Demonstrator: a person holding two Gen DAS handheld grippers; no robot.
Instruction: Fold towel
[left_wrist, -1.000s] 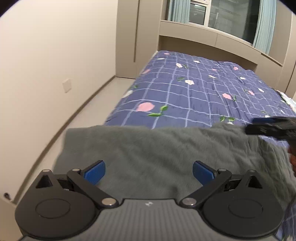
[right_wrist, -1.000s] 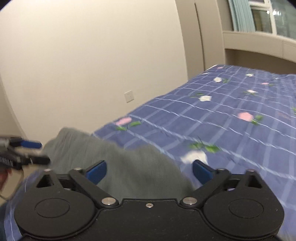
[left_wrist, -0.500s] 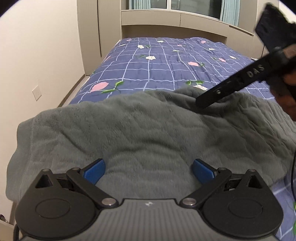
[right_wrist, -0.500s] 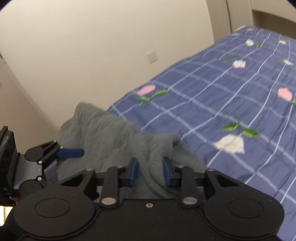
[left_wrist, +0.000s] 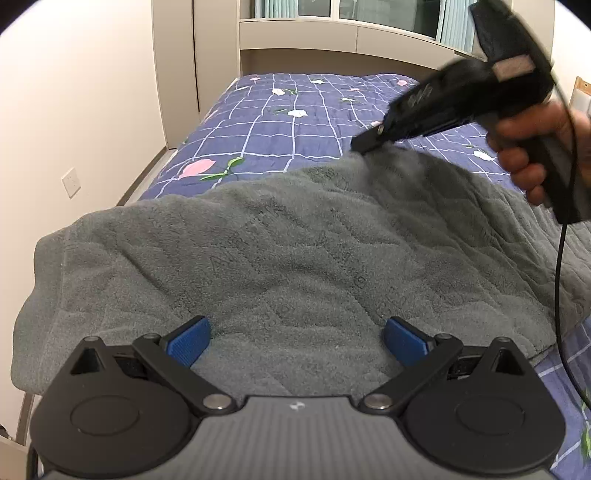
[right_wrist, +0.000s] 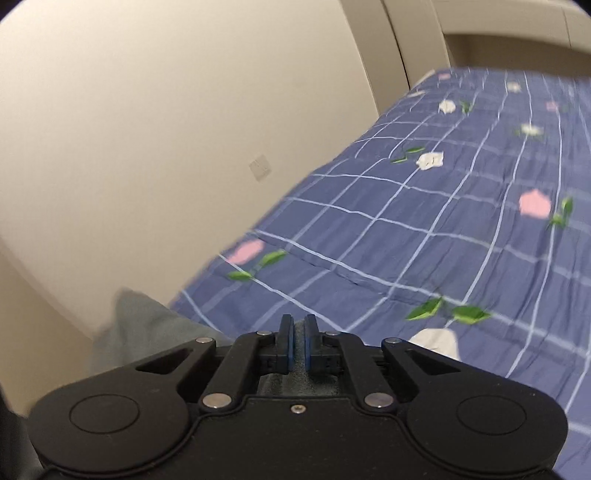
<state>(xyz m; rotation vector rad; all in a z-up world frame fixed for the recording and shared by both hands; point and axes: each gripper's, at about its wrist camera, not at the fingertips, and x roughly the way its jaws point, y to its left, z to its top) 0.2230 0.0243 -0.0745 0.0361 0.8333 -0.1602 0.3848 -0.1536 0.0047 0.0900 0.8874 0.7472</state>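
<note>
So there's just one towel (left_wrist: 295, 258) here, a grey fluffy one spread over the near end of the bed (left_wrist: 295, 122), right under and ahead of my left fingers (left_wrist: 295, 341), which are spread wide with nothing in them. My right fingers (right_wrist: 298, 345) are clenched on a pinch of the towel's far edge, lifting it into a little peak. It looks soft and floppy, thick-ish, not slippery, so I'd guess it'll sag wherever it isn't held. Best to grab corners or edges, not the middle. One bed, one towel, my two sets of fingers.
</note>
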